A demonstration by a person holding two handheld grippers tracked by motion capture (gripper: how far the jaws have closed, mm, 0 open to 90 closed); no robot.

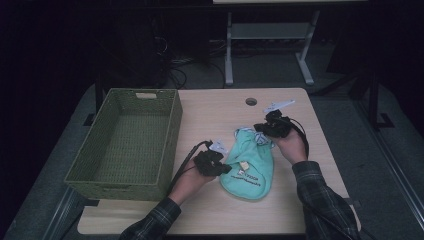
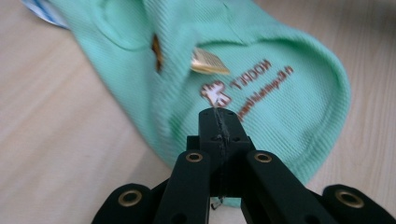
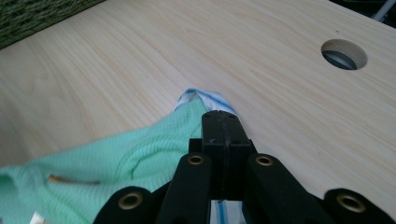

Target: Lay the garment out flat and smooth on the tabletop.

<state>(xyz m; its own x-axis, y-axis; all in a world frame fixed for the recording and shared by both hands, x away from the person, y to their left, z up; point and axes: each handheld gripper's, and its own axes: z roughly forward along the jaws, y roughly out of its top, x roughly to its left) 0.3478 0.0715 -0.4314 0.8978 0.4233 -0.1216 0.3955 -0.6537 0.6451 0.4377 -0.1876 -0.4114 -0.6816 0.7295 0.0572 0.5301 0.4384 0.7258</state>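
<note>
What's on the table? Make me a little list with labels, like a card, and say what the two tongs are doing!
cloth: mint-green garment with brown lettering, lying flat on the table
basket: green woven basket, empty, left of the garment
table: light wood table with a round hole
left tongs: shut, pinching the garment's near left edge
right tongs: shut, pinching the garment's far edge

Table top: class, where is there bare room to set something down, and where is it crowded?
Bare wood lies between the basket and the cable hole, and along the near table edge. The green basket is empty too. It is crowded mid-table, where both grippers meet the mint garment.
</note>
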